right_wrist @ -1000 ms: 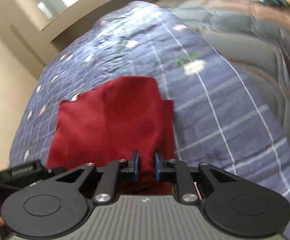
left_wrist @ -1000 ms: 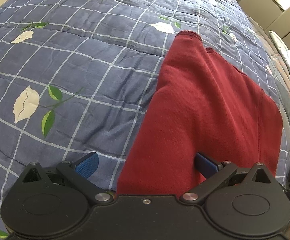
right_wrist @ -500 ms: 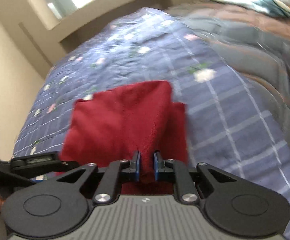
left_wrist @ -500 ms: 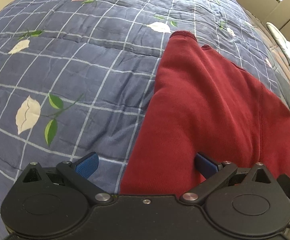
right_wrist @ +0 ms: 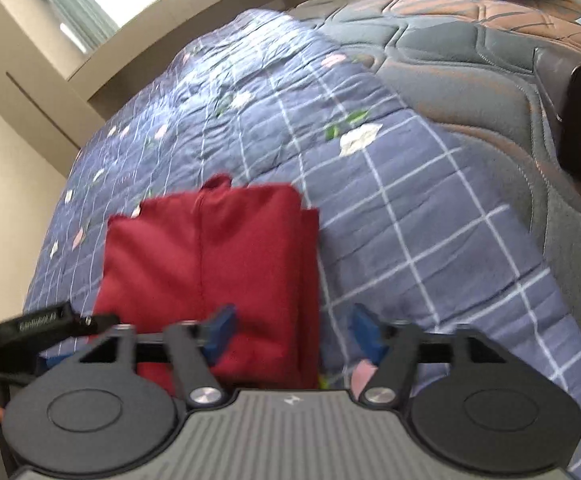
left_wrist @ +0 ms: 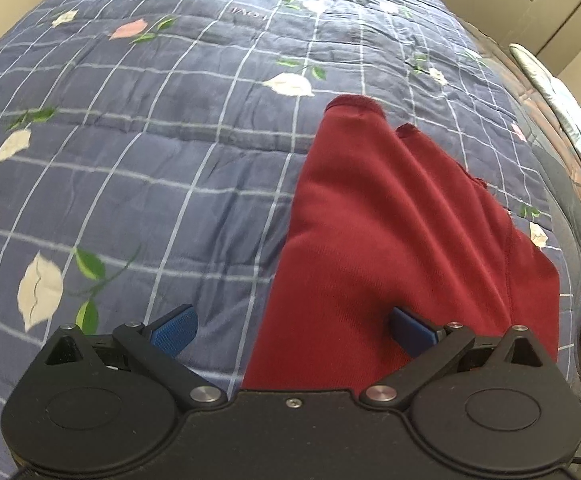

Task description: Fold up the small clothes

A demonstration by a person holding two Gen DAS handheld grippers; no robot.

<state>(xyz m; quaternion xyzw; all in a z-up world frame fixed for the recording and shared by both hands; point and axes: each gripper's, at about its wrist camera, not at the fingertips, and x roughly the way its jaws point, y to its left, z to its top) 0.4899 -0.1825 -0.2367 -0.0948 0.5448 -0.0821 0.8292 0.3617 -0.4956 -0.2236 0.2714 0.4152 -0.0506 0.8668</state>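
Right tool (right_wrist: pixel 290 334): its jaws are opening now, with the near right edge of the red cloth lying loose between the blue pads; nothing is pinched any more.
Left tool (left_wrist: pixel 292 334): spread wide and let go; one blue pad (left_wrist: pixel 174 330) sits over the quilt at 7 o'clock, the other hangs over the red cloth at 5 o'clock, and neither one squeezes it.
Red cloth (left_wrist: pixel 390 240): a small dark red garment lying flat on the bed, already doubled over into a neat block. From the right tool's view it fills 9 to 6 o'clock; from the left tool's view it runs from 5 o'clock up to 1 o'clock, where two little hemmed ends poke out.
Quilt (left_wrist: pixel 150 160): blue with white squares and pale leaves, spread over the bed under the cloth.
Step now: letting the folded cloth down, I think.
How to do it well: let the jaws get fully wide before lifting, so no pad drags a layer along. Pull straight up and back toward 6 o'clock, not sideways.
Watch out: the seam edge at the near side could catch a pad and flip open.
Next, maybe: one more fold from the 12 o'clock end toward 6 o'clock.
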